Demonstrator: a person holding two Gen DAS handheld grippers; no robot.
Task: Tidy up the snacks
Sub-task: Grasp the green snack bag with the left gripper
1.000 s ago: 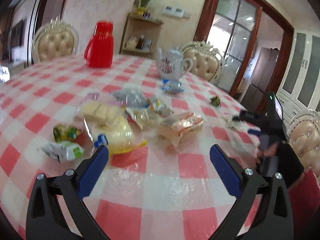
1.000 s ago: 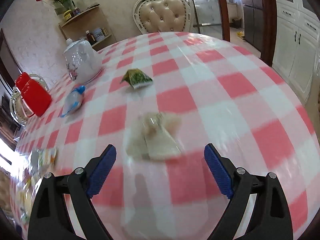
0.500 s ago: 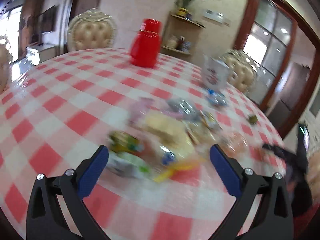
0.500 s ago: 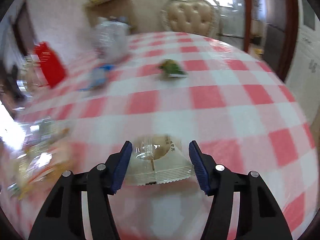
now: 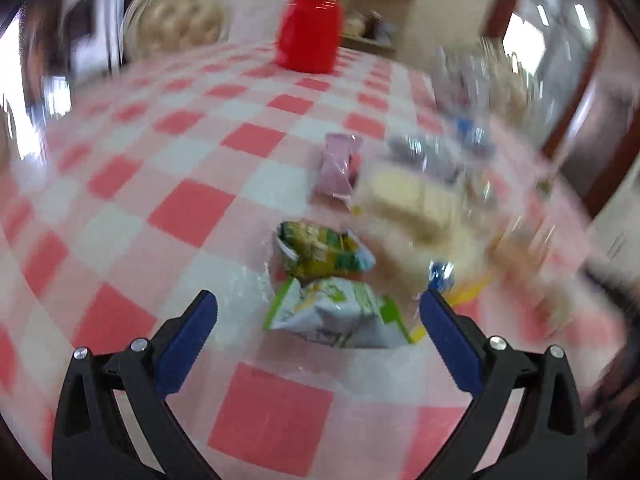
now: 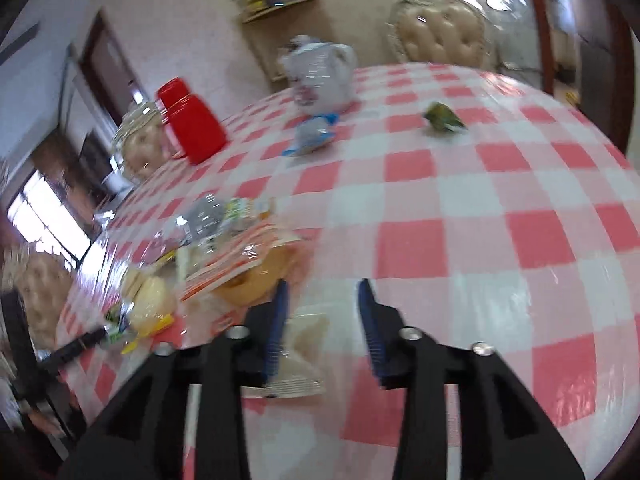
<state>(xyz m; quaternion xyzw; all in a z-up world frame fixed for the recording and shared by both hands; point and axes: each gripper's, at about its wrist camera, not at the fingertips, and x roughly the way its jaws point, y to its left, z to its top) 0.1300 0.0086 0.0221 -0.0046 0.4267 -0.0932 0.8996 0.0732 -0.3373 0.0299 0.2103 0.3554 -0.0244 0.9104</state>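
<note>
Here your right gripper (image 6: 322,300) is closing around the pale snack packet (image 6: 298,354), low and left of centre; whether its pads press yet is unclear. Your left gripper (image 5: 318,312) is spread wide, a green-and-white packet (image 5: 340,316) lying between its fingers on the checked tablecloth (image 5: 192,208).

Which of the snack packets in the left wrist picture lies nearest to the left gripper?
The white and green packet, lying between the open fingers of the left gripper. The yellow-green packet lies just behind it, the pink packet farther away.
</note>
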